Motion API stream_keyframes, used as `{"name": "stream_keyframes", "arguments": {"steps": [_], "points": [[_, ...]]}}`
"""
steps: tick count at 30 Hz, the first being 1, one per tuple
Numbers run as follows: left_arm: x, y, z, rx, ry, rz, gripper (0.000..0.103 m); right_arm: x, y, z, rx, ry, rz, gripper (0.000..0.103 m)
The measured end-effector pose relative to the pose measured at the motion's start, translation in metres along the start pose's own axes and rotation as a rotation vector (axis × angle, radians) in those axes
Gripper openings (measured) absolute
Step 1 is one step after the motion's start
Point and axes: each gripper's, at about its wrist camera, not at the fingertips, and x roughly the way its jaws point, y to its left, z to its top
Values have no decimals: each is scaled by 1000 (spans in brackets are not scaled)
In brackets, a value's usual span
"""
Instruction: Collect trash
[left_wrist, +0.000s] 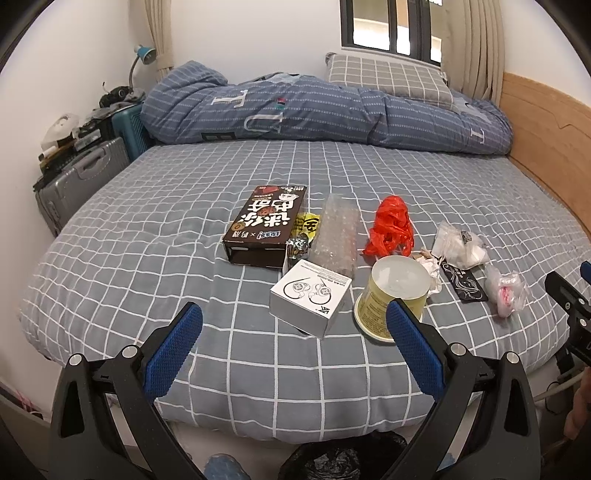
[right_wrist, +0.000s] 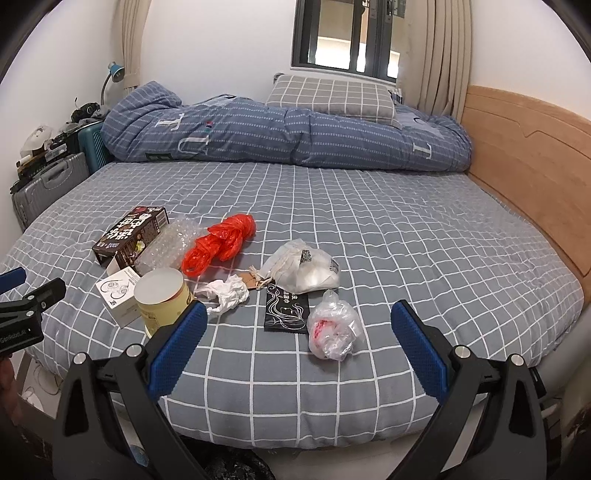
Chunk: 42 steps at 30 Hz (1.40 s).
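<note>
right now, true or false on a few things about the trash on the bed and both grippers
1. Both grippers, left gripper and right gripper, are open and empty. True.
2. The red plastic bag hangs from the right gripper. False: it lies on the bed.
3. The yellow cup stands beside the white earphone box. True.
4. The brown snack box sits on the pillow. False: it lies on the checked sheet.

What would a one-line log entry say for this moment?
stage: before first pick | left tool: open, empty | right tool: open, empty | trash: red plastic bag, yellow paper cup lying on grey checked bed
</note>
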Motion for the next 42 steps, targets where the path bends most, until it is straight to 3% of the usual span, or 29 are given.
{"name": "stream_keyframes", "arguments": {"steps": [34, 42], "points": [[9, 3, -2, -22, 34, 1, 97, 0, -2, 1, 4, -3, -14, 96], [47, 3, -6, 9, 101, 25, 97, 23, -13, -5, 7, 39, -44, 96]]}}
